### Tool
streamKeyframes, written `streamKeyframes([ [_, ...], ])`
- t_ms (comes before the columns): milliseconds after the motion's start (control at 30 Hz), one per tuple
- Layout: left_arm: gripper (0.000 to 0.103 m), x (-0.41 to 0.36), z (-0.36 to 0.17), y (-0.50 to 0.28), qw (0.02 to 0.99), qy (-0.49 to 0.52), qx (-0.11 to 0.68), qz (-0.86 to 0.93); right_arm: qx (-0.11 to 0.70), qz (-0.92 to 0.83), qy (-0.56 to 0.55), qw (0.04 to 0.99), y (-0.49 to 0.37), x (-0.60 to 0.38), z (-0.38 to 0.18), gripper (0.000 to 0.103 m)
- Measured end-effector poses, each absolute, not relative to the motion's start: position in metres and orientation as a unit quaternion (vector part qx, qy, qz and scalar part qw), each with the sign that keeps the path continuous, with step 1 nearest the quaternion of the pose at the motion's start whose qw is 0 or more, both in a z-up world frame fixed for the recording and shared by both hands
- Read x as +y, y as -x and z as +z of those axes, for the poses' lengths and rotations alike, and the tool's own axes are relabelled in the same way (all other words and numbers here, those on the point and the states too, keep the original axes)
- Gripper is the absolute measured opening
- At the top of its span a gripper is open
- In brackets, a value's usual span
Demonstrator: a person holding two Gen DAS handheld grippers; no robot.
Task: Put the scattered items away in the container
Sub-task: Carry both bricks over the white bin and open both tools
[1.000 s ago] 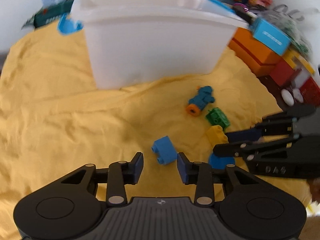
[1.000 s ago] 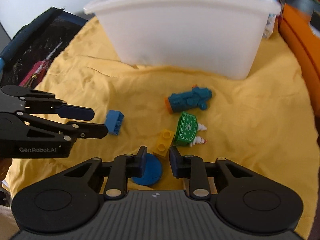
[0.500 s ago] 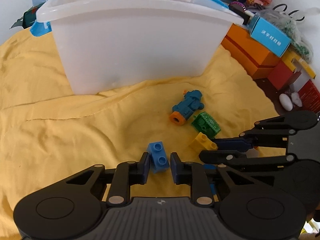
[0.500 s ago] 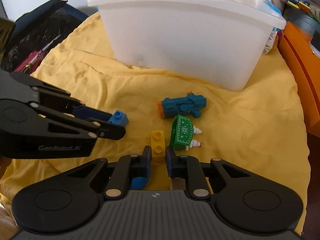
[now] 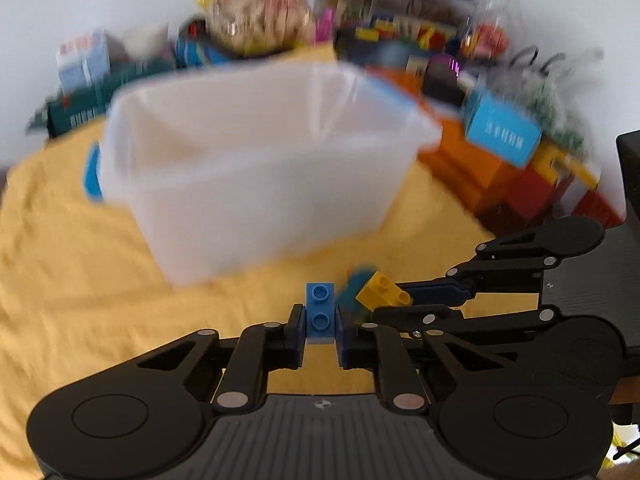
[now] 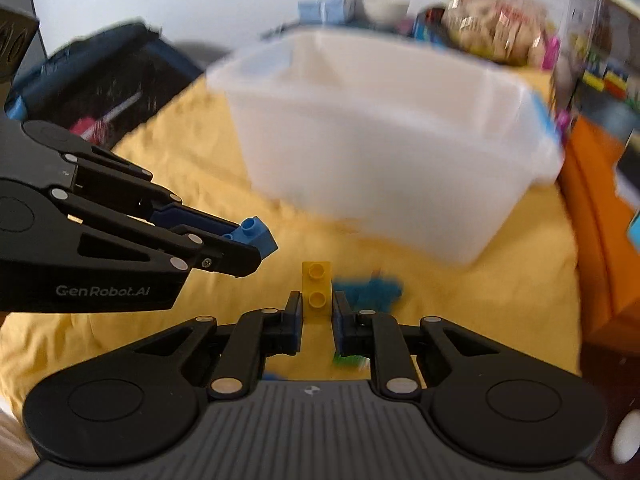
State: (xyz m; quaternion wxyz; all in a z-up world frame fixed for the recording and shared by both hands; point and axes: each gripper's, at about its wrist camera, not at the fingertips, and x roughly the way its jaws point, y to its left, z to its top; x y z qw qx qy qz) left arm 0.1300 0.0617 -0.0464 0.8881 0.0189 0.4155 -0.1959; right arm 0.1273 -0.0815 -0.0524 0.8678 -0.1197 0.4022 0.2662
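My left gripper is shut on a blue two-stud brick and holds it above the yellow cloth; it also shows in the right wrist view. My right gripper is shut on a yellow two-stud brick, also seen in the left wrist view. The white plastic container stands ahead of both grippers, open-topped, and shows in the right wrist view. A teal toy lies on the cloth just beyond the right gripper. A green toy peeks out under the right fingers.
The yellow cloth covers the surface. Orange and red boxes and a blue box line the right side. Toy clutter sits behind the container. A dark bag lies at the left.
Both grippers have closed on their bricks and lifted them off the cloth. The views now tilt up toward the container and are motion-blurred.
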Motion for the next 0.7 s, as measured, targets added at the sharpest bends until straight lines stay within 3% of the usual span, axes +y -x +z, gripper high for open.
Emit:
streamKeyframes([
  [300, 0.018, 0.067, 0.01, -0.178, 0.921, -0.04, 0.348, -0.168, 0.334, 0.229, 0.129, 0.905, -0.186, -0.081, 0.009, 0.017],
  [567, 0.018, 0.071, 0.006, -0.238, 0.926, -0.058, 0.353, -0.124, 0.344, 0.205, 0.133, 0.907, -0.241, -0.076, 0.0, 0.017],
  [633, 0.021, 0.072, -0.003, -0.248, 0.922, -0.049, 0.365, -0.118, 0.351, 0.201, 0.138, 0.904, -0.251, -0.074, -0.008, 0.018],
  [700, 0.038, 0.073, -0.011, -0.254, 0.92, -0.049, 0.372, -0.111, 0.358, 0.197, 0.143, 0.901, -0.256, -0.071, -0.016, 0.029],
])
